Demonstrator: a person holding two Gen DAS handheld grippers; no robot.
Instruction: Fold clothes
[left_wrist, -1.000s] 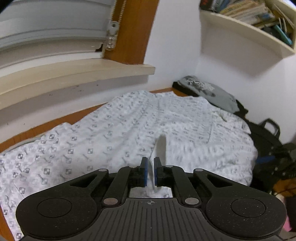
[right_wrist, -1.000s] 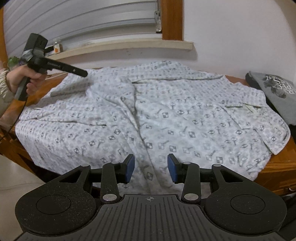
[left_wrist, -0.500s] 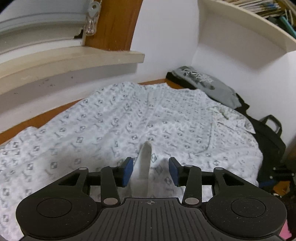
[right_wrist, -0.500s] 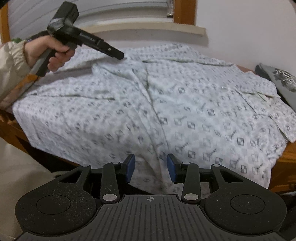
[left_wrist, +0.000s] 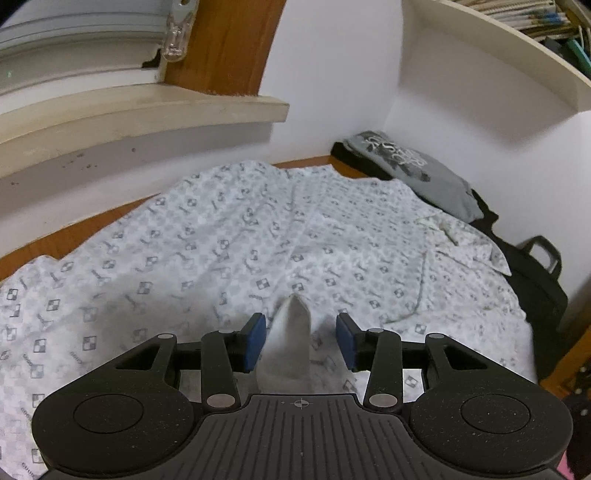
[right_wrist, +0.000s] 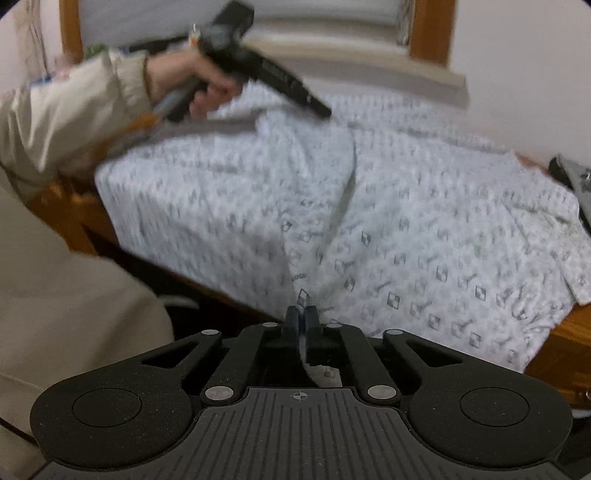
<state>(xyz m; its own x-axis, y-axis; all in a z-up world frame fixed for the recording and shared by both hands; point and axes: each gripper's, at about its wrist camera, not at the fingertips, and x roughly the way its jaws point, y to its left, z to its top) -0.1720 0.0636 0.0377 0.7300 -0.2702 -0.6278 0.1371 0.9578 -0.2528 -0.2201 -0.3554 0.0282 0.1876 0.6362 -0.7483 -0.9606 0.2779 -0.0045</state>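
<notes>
Left gripper (left_wrist: 301, 341), jaws wide, straddles a raised ridge of the patterned shirt (left_wrist: 280, 236) spread over the wooden table (left_wrist: 55, 240). Right gripper (right_wrist: 301, 321), nearer the hem, is clamped on the shirt's front edge.

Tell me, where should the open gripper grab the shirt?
Probably the raised ridge of cloth standing between the left gripper's open fingers. The shirt lies mostly flat elsewhere, so that pinched-up fold gives the pads two sides to close on. Come straight forward, one finger each side. The right gripper is already shut on the shirt's near edge.
</notes>
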